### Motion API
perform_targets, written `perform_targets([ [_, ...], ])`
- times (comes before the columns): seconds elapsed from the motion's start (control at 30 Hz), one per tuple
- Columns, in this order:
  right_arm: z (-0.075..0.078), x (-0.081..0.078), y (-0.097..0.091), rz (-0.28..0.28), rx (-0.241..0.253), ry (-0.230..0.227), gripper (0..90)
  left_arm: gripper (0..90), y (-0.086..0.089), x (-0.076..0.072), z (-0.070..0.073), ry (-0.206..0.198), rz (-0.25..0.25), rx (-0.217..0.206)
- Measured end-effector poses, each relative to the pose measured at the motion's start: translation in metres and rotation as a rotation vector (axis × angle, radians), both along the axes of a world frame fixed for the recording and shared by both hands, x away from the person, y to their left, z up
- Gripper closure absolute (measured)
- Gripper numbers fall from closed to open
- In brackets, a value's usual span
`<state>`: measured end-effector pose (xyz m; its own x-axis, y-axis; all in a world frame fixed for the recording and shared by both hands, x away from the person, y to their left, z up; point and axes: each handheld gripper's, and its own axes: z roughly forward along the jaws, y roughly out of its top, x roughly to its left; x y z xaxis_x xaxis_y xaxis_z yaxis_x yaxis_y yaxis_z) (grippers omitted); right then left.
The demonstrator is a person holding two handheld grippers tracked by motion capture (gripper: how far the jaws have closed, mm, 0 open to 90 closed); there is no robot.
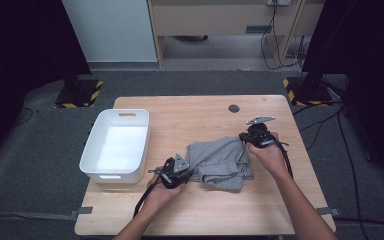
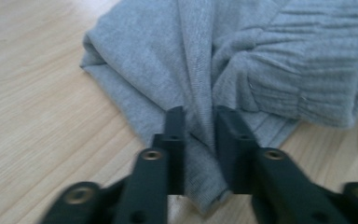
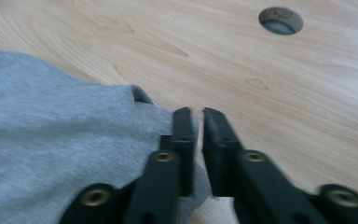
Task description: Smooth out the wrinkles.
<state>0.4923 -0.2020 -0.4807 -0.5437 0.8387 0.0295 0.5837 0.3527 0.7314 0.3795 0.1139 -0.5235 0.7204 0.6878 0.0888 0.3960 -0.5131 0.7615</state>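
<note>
Grey cloth lies crumpled on our table, well right of the white bin. Our left gripper, at the cloth's near-left corner, has a fold between its narrowly parted jaws. Our right gripper, at the cloth's far-right corner, stands nearly closed, with the cloth's edge between its jaws; we cannot tell whether either gripper pinches the cloth.
</note>
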Motion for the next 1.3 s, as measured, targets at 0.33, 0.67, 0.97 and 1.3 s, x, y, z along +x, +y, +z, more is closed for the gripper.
perform_targets([
  [0.33, 0.012, -0.051, 0.009, 0.076, 0.058, -0.055, 69.4, 58.5, -0.002, -0.002, 0.020, -0.090, -0.005, -0.074],
  [0.67, -0.014, -0.071, 0.035, 0.179, -0.006, 0.008, 61.4, 59.1, -0.023, 0.014, 0.010, -0.062, -0.021, -0.075],
  [0.97, -0.037, -0.087, 0.020, 0.213, 0.011, 0.015, 50.8, 45.9, -0.025, 0.012, 0.002, 0.013, -0.083, -0.089],
  [1.3, -0.033, -0.085, 0.023, 0.204, -0.001, -0.010, 44.8, 37.7, -0.017, 0.015, 0.008, -0.016, -0.076, -0.134],
])
